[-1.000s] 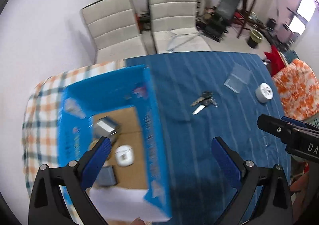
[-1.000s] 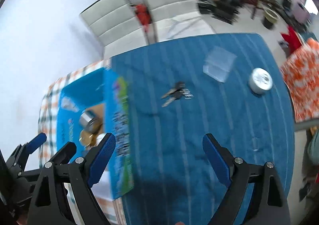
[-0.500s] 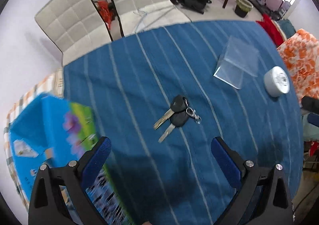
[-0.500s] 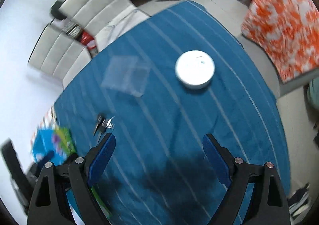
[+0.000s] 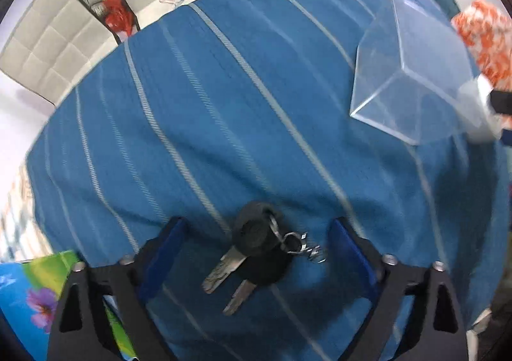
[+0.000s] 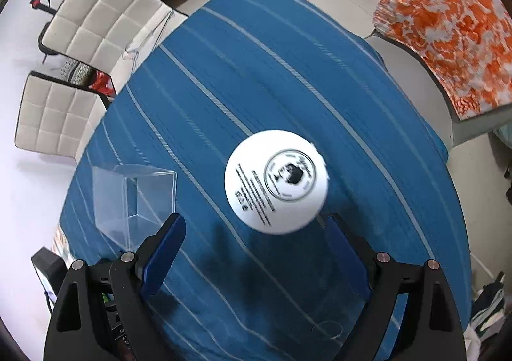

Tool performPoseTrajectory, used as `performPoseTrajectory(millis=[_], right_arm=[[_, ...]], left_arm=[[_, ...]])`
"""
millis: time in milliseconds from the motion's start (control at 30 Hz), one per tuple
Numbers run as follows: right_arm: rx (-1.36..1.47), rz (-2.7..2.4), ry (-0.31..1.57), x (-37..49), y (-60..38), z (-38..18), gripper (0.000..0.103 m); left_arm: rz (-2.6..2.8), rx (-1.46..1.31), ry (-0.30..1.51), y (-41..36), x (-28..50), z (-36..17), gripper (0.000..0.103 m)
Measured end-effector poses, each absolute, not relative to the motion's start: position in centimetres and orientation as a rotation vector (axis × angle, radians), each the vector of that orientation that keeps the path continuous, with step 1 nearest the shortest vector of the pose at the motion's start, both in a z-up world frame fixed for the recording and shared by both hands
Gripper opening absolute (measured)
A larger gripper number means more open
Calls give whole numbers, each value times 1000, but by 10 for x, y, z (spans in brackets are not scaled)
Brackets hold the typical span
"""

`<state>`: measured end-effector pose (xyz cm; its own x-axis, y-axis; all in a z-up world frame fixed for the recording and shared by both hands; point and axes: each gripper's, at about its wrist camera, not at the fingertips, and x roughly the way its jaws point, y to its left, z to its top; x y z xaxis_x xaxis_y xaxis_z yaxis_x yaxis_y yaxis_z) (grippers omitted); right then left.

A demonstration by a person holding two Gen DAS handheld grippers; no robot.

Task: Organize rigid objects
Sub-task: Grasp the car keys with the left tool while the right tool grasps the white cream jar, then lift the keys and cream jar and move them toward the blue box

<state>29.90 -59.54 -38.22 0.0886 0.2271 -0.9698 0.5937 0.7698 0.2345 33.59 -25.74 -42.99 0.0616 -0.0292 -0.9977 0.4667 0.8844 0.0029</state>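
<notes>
Lying on the blue striped tablecloth (image 5: 224, 105), the bunch of keys (image 5: 256, 249) sits between the spread blue pads of the left gripper (image 5: 256, 252), which is wide apart and touches nothing; the black key heads point toward the far edge of the table, the metal blades toward the camera. Toward the table's right side stands a clear plastic box (image 5: 412, 73), apart from the keys. At the lower left corner of the left wrist view shows a piece of the bright blue carton (image 5: 35, 293) with a flower print.

In the right wrist view, the white round container (image 6: 276, 181) with black print on its lid rests on the cloth just ahead of the right gripper (image 6: 252, 249), whose jaws gape wide and hold nothing. The clear box (image 6: 134, 201) stands left of it, near the table's left edge. Two white padded chairs (image 6: 96, 25) stand beyond the far edge, and an orange patterned cloth (image 6: 448, 25) lies off the right edge.
</notes>
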Motion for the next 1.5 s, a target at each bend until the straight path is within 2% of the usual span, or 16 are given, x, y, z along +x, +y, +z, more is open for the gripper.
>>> performPoseTrajectory(millis=[33, 100, 167, 467, 533, 567, 600, 633, 700, 800, 900, 1000, 1233, 1500], right_arm=[[695, -306, 1493, 301, -596, -383, 91], [669, -312, 1504, 308, -598, -389, 91], [645, -323, 1510, 312, -599, -392, 91], [614, -373, 1538, 323, -608, -417, 91], [607, -366, 1537, 325, -609, -421, 90], [599, -369, 1535, 325, -610, -424, 82], [579, -377, 1539, 325, -609, -425, 81], [543, -382, 1533, 326, -607, -423, 74], [515, -364, 1538, 327, -603, -422, 74], [498, -336, 1552, 321, -599, -422, 73], [490, -299, 1575, 306, -592, -419, 73], [467, -248, 1602, 284, -576, -418, 73], [433, -187, 1599, 234, -537, -408, 72], [440, -118, 1542, 203, -496, -377, 72]], left_arm=[[-392, 367, 1463, -259, 336, -428, 78], [-385, 352, 1452, -260, 333, -420, 41], [-355, 319, 1463, -258, 331, -415, 27], [-149, -4, 1552, -207, 309, -412, 26], [-145, -2, 1563, -203, 300, -414, 26], [-156, 13, 1554, -203, 296, -414, 28], [-168, 49, 1545, -207, 294, -414, 28], [-180, 82, 1544, -212, 291, -414, 29], [-197, 145, 1549, -228, 284, -415, 36], [-218, 208, 1541, -238, 276, -415, 39], [-229, 200, 1518, -240, 271, -413, 38], [-222, 171, 1499, -228, 269, -414, 28], [-201, 139, 1456, -207, 241, -400, 27], [-233, 95, 1380, -198, 203, -357, 27]])
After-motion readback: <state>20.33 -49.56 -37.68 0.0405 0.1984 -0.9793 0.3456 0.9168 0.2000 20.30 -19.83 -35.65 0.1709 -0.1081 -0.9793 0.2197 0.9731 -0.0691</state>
